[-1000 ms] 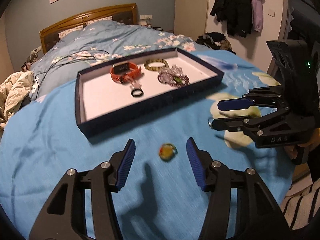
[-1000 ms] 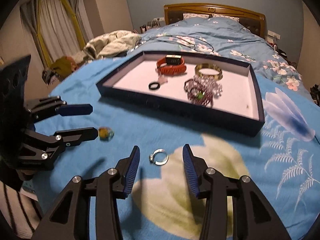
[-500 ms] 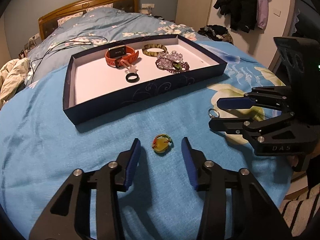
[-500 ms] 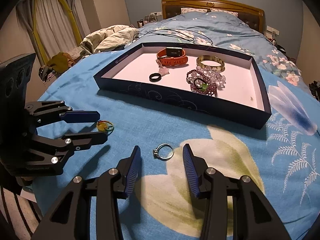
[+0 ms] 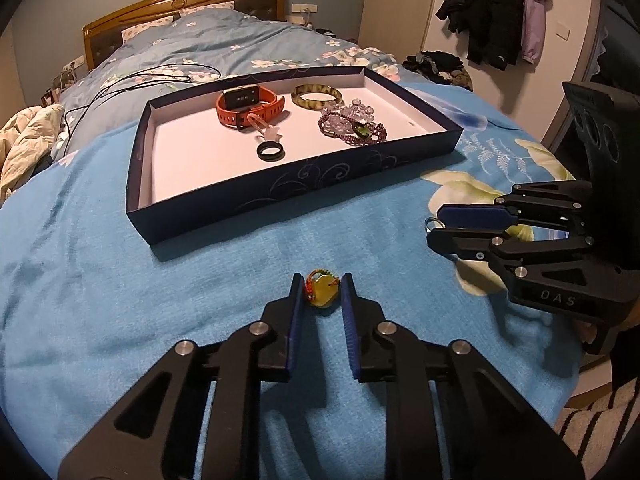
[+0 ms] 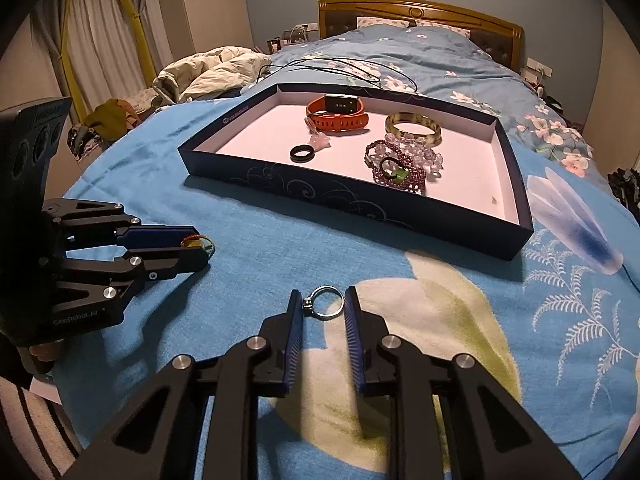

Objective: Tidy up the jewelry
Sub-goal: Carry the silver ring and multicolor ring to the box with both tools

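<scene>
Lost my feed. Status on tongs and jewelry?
Left tongs closing around yellow pendant. Right tongs closing around silver ring. Path to tray clear.

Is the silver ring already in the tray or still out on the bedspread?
Out. The silver ring lies on the blue bedspread in front of the tray, between the closing right gripper fingers.

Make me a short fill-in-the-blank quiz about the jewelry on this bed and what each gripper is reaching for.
1. The left gripper is closing around a ____ pendant on the bedspread.
2. The ring between the right gripper fingers is ____ in colour.
3. The orange watch lies inside the dark blue ____.

Missing words: yellow; silver; tray
</scene>
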The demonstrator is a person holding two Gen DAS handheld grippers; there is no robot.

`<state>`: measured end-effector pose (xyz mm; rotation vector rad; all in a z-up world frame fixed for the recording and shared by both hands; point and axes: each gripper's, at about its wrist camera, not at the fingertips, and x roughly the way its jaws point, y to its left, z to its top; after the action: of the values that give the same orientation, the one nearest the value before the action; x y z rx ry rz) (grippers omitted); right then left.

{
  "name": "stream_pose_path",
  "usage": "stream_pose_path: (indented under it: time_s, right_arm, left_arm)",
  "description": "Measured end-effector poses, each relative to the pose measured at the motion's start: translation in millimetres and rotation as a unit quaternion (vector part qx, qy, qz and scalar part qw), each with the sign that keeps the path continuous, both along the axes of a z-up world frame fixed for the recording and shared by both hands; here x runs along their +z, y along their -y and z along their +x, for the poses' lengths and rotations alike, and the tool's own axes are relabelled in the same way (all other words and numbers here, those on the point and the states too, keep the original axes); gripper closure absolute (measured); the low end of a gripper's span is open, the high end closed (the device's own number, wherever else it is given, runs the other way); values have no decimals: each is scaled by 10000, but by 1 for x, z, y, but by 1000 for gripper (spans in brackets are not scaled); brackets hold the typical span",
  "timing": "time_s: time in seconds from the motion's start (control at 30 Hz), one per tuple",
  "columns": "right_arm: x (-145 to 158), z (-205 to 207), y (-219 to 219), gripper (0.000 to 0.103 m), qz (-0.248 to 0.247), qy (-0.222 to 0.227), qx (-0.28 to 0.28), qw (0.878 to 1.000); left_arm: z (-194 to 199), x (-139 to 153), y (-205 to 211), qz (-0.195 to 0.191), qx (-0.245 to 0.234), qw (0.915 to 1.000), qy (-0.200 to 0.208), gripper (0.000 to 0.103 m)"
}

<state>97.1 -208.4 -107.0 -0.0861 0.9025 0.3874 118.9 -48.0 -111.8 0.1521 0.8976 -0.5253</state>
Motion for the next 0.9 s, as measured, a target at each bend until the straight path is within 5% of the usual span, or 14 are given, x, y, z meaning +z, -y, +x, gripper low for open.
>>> stream_pose_path:
  time_s: [0.9]
  right_arm:
    - [23,-6,9,84,362,409,-82,9985]
  left_arm:
    - [-6,21,-2,-196,121,9994,254,85]
